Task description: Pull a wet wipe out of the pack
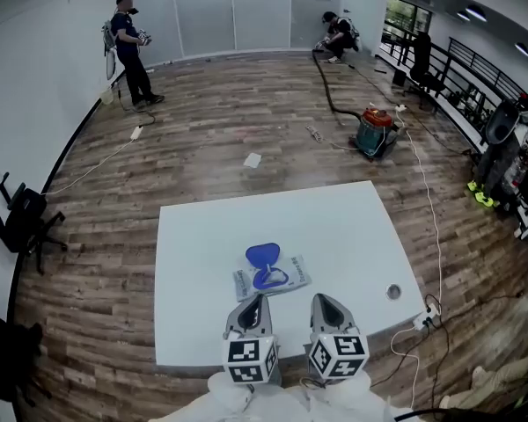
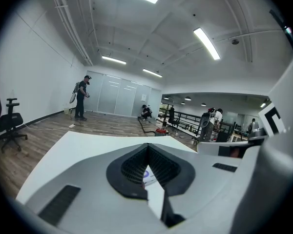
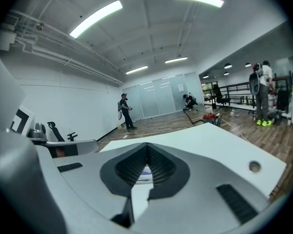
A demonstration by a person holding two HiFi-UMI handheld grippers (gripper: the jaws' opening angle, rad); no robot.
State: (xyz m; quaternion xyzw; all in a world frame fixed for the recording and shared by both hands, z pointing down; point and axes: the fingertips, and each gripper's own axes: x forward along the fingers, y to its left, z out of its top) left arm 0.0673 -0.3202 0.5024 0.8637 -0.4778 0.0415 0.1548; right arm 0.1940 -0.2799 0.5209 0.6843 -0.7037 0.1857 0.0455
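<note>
Wet wipe pack (image 1: 296, 274) lies flat on the white tabletop (image 1: 194, 236), toward the near edge and about mid-width. Its blue flip lid (image 1: 262, 255) is already open and stands up on the far side. Left gripper (image 1: 256, 300) and right gripper (image 1: 322, 299) hover side by side just short of the pack, not touching it. Both pairs of fingers are closed tip to tip with nothing between them. Step in hand, as I judge it: the approach. To do it well, one gripper's fingers should part before they reach the blue-ringed opening (image 1: 271, 278) and nip only the top sheet (whether a tab sticks up I cannot tell). The other should press one end of the pack down so it does not lift. Long axis runs across the tabletop, left to right from the person, with the right end turned slightly away. The opening faces up, lid hinge on the far side.
</note>
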